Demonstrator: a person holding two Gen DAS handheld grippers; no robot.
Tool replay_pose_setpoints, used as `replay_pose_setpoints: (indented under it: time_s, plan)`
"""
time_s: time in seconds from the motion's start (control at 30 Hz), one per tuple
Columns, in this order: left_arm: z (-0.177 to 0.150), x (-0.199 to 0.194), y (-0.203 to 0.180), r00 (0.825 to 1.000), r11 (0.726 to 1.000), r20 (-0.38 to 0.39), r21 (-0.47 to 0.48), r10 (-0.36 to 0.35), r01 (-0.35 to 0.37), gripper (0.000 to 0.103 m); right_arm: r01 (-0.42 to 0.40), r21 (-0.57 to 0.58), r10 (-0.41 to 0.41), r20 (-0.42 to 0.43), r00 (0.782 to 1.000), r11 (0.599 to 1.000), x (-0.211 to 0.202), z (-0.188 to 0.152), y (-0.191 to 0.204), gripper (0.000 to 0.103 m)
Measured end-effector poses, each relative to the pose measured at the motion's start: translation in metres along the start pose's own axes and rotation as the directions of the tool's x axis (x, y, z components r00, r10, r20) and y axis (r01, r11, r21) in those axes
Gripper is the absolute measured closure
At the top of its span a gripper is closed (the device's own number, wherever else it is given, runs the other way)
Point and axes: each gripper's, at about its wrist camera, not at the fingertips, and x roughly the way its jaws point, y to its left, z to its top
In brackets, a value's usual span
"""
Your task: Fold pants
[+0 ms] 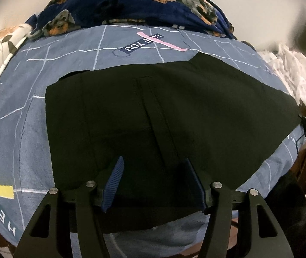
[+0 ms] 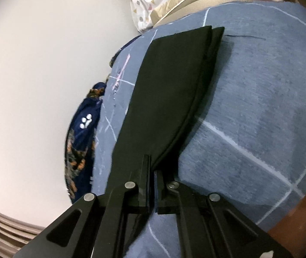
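The black pants (image 1: 163, 111) lie flat on the blue bedsheet (image 1: 23, 129). The left gripper (image 1: 153, 182) hangs over them, jaws spread with cloth between and beneath. The right gripper (image 2: 152, 172) has its jaws pressed together, pinching the pants' edge (image 2: 170, 99).

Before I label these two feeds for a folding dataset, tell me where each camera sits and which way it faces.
Left wrist: sits on the left gripper, looking forward over the black pants spread on the blue bedsheet toward a dog-print blanket; its open jaws show, blue pads apart.
Right wrist: sits on the right gripper, low, looking along the pants toward a spotted white cloth; its jaws are shut on the pants' edge.
Shared: the pants, bedsheet and blanket.
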Motion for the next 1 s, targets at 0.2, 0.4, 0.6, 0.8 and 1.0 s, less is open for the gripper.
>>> replay_pose_setpoints:
  time_s: [0.2,0.4,0.6,0.8,1.0]
  plan:
    - [-0.001,0.000,0.004,1.000,1.000,0.009,-0.012,-0.018,0.018,0.043,-0.001,-0.050,0.004,0.046,0.999,0.999,-0.007,0.006,0.015,0.101]
    - [-0.002,-0.001,0.003,1.000,1.000,0.014,-0.009,-0.021,0.022,0.040,-0.014,0.074,0.011,0.045,0.999,0.997,-0.001,0.024,-0.017,0.103]
    - [-0.002,0.001,-0.003,1.000,1.000,0.007,0.020,-0.011,0.011,0.034,-0.034,0.076,0.029,0.056,0.998,0.997,-0.005,0.028,-0.016,0.096]
    - [-0.004,0.001,-0.006,1.000,1.000,0.016,0.023,-0.001,0.001,0.032,0.072,0.033,-0.075,0.075,0.994,0.997,-0.009,0.038,-0.008,0.101]
    - [-0.004,0.002,-0.008,1.000,1.000,0.019,0.031,0.000,-0.001,0.031,0.069,0.045,-0.072,0.083,0.994,0.997,-0.008,0.044,-0.015,0.102]
